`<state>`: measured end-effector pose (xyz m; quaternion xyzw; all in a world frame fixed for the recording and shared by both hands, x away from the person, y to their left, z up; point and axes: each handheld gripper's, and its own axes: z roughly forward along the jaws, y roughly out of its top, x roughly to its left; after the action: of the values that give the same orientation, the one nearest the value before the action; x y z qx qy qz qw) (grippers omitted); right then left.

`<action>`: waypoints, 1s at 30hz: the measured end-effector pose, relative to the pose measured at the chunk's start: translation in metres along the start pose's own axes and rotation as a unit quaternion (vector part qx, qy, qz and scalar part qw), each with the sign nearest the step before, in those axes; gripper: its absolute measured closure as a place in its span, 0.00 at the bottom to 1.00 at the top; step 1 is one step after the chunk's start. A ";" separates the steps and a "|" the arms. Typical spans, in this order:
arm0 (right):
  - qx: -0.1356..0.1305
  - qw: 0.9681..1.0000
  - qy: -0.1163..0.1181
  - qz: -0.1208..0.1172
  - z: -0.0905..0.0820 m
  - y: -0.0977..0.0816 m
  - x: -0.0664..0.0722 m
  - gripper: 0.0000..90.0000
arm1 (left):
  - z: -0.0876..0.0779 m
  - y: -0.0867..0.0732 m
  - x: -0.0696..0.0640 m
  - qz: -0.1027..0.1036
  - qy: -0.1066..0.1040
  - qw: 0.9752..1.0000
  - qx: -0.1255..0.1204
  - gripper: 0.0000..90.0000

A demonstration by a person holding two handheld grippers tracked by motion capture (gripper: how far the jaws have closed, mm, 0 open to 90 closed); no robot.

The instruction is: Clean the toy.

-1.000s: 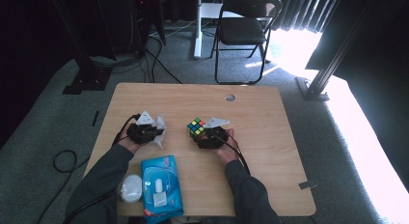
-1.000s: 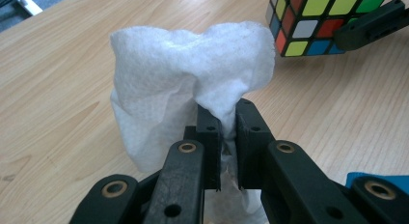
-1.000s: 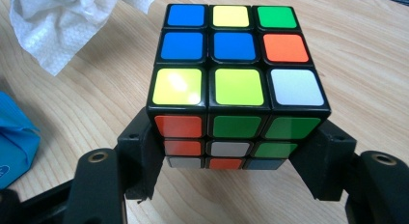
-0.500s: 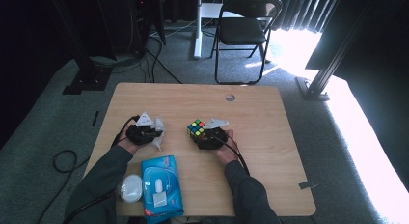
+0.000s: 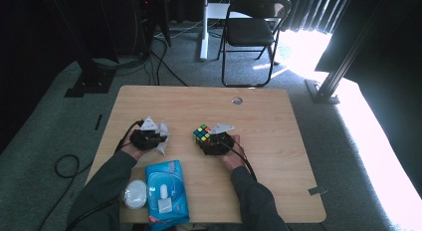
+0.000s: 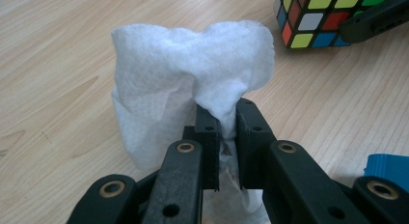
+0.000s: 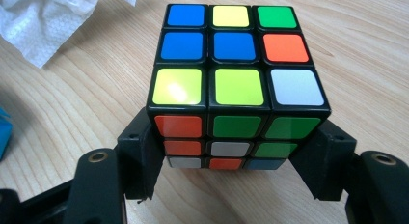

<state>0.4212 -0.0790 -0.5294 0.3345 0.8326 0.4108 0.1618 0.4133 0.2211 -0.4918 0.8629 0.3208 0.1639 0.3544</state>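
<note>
Left gripper (image 6: 219, 132): jaws squeezed on the white wipe (image 6: 188, 74) — at 9 o'clock on the table (image 5: 278, 116).
Right gripper (image 7: 236, 159): jaws clamped on the puzzle cube (image 7: 236, 69) — table's middle.

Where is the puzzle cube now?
In the high view the puzzle cube sits mid-table, clamped in the right gripper, right of the white wipe.

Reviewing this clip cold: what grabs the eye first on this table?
The scrambled puzzle cube stands out, clamped on both sides by the right gripper near the middle of the wooden table. Just left of it, the left gripper pinches a crumpled white wipe that stands up from its fingers. A blue wipes pack lies at the near edge.
</note>
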 end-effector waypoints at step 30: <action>0.024 1.000 0.002 -0.014 0.009 -0.005 0.006 0.38 | 0.003 -0.007 0.001 -0.006 0.004 1.000 0.007 0.85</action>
<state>0.4199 -0.0719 -0.5389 0.3258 0.8469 0.3896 0.1574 0.4124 0.2238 -0.4983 0.8627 0.3286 0.1627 0.3483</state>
